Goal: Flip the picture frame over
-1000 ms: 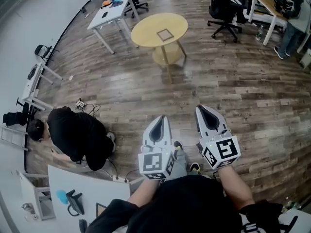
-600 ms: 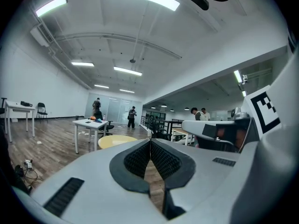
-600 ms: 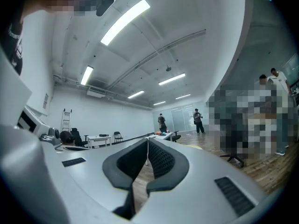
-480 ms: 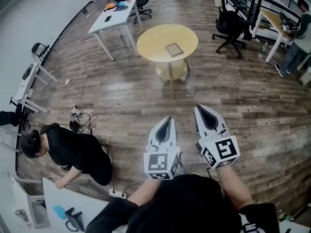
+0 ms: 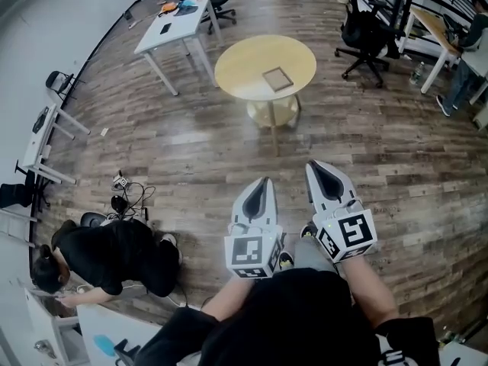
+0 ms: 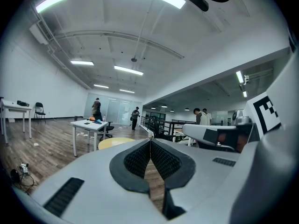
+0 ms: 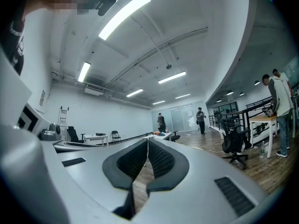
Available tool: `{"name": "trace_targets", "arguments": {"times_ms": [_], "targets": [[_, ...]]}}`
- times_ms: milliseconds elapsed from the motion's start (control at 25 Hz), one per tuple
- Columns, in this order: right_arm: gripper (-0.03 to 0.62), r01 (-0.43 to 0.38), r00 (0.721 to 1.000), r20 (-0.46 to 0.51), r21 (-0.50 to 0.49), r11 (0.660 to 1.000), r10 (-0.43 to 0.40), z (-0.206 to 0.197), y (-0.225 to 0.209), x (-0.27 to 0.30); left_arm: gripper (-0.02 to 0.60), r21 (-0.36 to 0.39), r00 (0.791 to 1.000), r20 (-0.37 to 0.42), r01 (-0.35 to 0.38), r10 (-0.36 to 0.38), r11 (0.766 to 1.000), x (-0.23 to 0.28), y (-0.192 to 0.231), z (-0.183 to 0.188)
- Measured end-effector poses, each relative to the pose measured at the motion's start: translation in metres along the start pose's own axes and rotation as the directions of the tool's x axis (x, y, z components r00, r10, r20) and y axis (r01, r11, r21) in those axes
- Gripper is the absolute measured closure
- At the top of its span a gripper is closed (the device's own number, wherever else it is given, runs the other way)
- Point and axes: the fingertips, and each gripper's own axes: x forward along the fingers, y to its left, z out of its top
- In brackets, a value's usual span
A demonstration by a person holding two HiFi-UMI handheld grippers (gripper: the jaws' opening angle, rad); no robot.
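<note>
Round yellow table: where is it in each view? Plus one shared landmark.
Head view: round yellow table, top centre, right of the white desk.
Left gripper view: lower left of centre, just above the shut jaws.
Right gripper view: not made out; the jaws block that area.
Shared landmark: the white desk with orange items, in all three.
</note>
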Motion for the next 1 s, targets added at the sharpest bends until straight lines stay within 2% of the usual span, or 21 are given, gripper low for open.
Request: {"name": "trace_targets", "arguments": {"times_ms": [200,480,760,1000], "targets": [[0.576,0.006,1.000,0.002,0.006,1.000,-0.006,-0.006,-0.028,0.030,0.560,0.008,1.000,-0.014,0.015,-0.015,1.000,0.042,0.004,0.000],[0.576,0.008,1.000,0.011,0.014,1.000,-0.008,0.001,-0.092,0.096,0.560,0.040,1.000,-0.012,0.013,-0.012,0.999,0.127,0.017,0.016],[0.576,-0.017,0.999,0.039,0.001,1.000,0.017,0.013,-0.157,0.152,0.560,0.062,1.000,0.001,-0.028,0.028,0.998,0.210,0.028,0.032],[0.576,-0.047,0.999,0.027,0.028,0.998,0.046,0.004,-0.205,0.195,0.560,0.073,0.997,-0.012,-0.081,0.082,0.994,0.266,0.038,0.032]]}}
